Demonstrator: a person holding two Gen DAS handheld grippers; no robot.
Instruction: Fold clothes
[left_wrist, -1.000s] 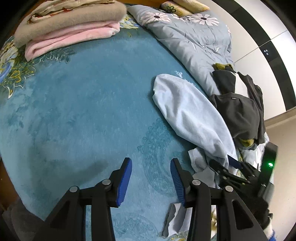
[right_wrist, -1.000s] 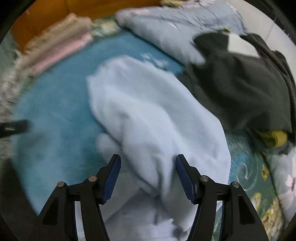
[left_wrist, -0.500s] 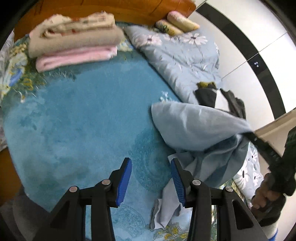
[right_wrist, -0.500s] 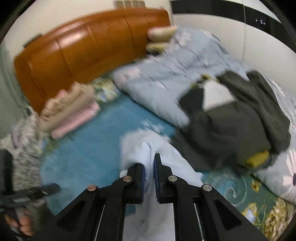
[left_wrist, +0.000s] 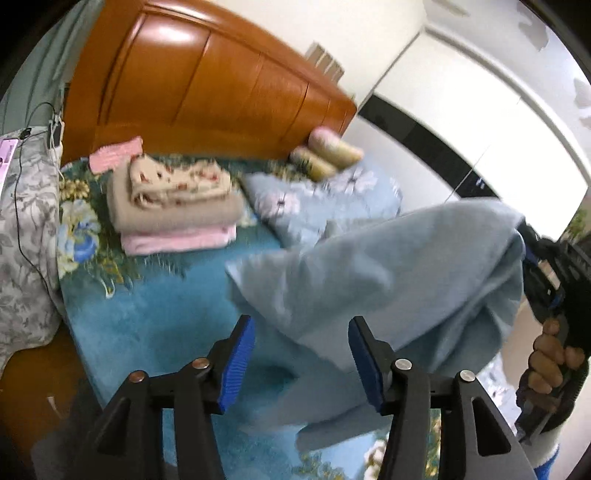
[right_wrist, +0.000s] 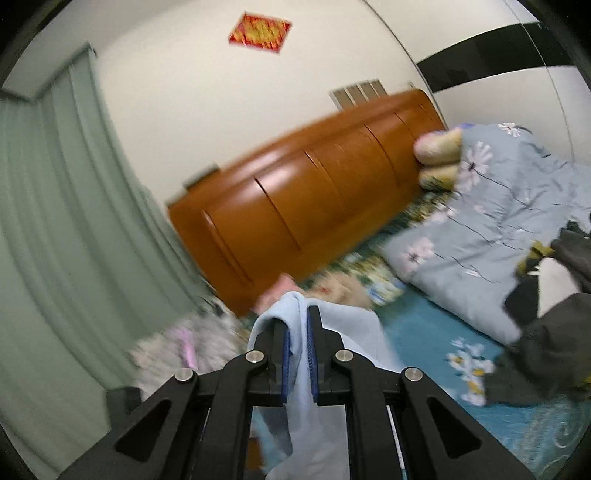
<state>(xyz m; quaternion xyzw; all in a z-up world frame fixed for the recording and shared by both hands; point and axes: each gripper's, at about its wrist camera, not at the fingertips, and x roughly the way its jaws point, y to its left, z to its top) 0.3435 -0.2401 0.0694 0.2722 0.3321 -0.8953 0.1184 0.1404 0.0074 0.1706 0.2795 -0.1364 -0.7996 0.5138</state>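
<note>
A pale blue garment (left_wrist: 388, 280) hangs in the air over the teal bedspread (left_wrist: 147, 317). My right gripper (right_wrist: 296, 354) is shut on an edge of this garment (right_wrist: 295, 373) and holds it high; it also shows at the right in the left wrist view (left_wrist: 543, 273), held by a hand. My left gripper (left_wrist: 301, 363) is open and empty, just in front of and below the hanging cloth, its right finger close to the fabric.
A stack of folded beige and pink blankets (left_wrist: 173, 210) lies near the wooden headboard (left_wrist: 207, 88). A grey floral duvet (right_wrist: 491, 229) and a pile of dark clothes (right_wrist: 554, 306) lie on the right of the bed. Two pillows (left_wrist: 325, 155) sit by the headboard.
My right gripper closed on the pale blue garment and lifted it high off the bed. My left gripper stayed open and tilted up towards the headboard.
</note>
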